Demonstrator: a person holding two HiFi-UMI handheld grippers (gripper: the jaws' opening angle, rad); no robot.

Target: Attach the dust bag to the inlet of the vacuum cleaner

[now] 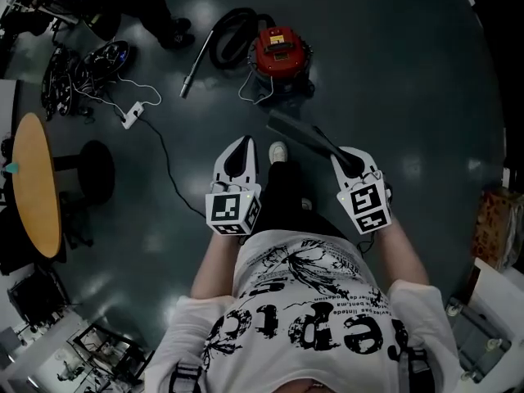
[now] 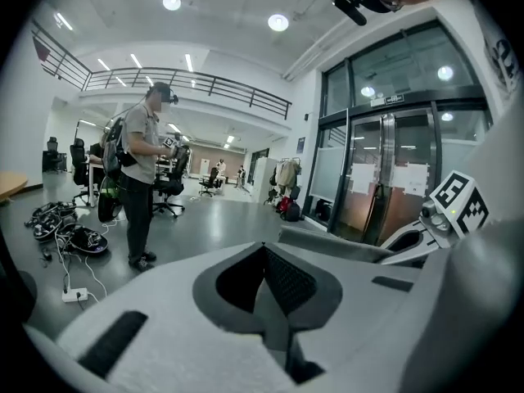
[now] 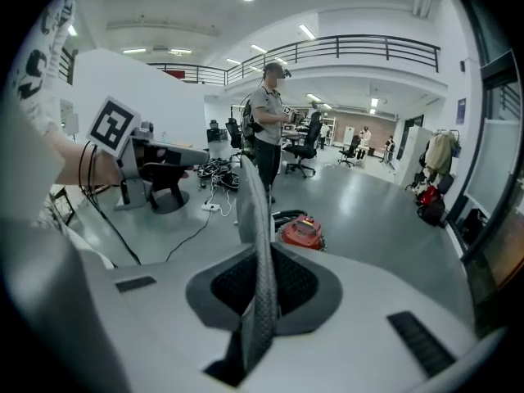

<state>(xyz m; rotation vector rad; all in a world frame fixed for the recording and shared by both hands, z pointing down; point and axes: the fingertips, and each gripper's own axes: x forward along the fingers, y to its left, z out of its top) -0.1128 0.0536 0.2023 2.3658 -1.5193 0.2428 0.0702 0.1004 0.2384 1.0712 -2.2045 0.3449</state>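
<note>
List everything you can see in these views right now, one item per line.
vacuum cleaner: one, red, on the floor ahead
hose: one, black, coiled left of the vacuum cleaner
dust bag: one, grey, clamped in the right gripper
round table: one, wooden, far left
seat: one, black, beside the round table
power strip: one, white, on the floor
cable pile: one, black, floor at upper left
standing person: one, grey top, by the cable pile
left gripper: one, white, shut and empty
right gripper: one, white, shut on the dust bag
</note>
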